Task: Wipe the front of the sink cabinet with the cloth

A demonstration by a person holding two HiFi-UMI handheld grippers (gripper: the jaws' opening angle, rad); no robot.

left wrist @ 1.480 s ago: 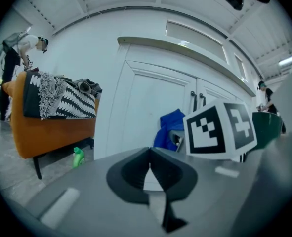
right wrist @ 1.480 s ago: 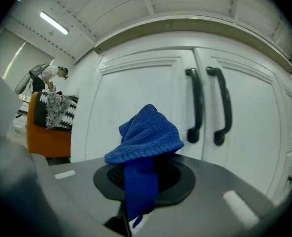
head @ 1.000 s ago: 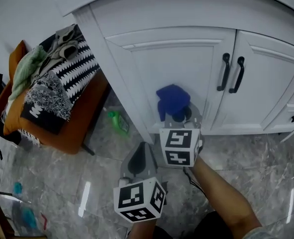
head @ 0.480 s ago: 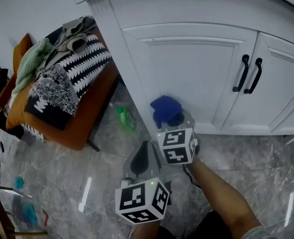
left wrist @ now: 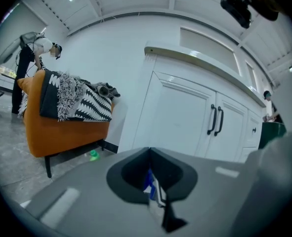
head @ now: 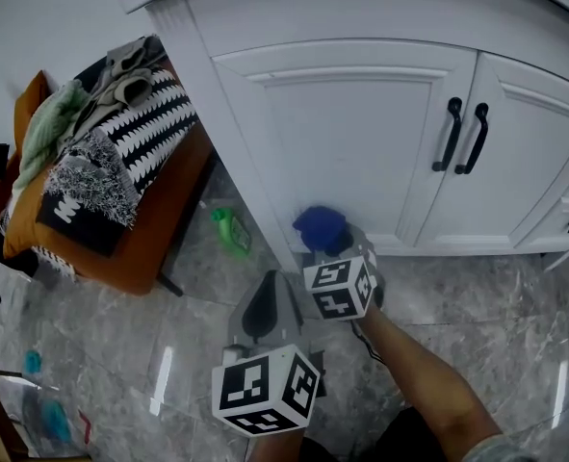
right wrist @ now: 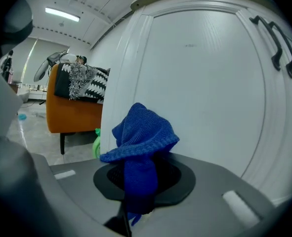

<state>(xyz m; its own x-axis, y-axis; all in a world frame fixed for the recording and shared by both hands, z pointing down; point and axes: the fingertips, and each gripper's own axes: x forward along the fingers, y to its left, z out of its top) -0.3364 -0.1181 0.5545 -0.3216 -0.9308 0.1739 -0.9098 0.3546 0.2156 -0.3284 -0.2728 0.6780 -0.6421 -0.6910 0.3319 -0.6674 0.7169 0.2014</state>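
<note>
The white sink cabinet (head: 361, 133) fills the top of the head view, with two black handles (head: 465, 138) where its doors meet. My right gripper (head: 334, 253) is shut on a bunched blue cloth (head: 321, 227), held low against the left door's bottom edge near the cabinet's left corner post. In the right gripper view the blue cloth (right wrist: 141, 147) sticks up from the shut jaws, close to the left door (right wrist: 210, 93). My left gripper (head: 270, 316) hangs lower, above the floor and away from the cabinet, jaws shut with nothing held.
An orange chair (head: 120, 229) piled with black-and-white throws (head: 120, 152) and a green garment stands left of the cabinet. A green bottle (head: 229, 231) lies on the marble floor (head: 477, 306) beside the cabinet's corner. Small drawers (head: 568, 224) sit at the far right.
My right gripper has carried the blue cloth down the left door, from mid-panel to its bottom edge. The left gripper has stayed below it.
</note>
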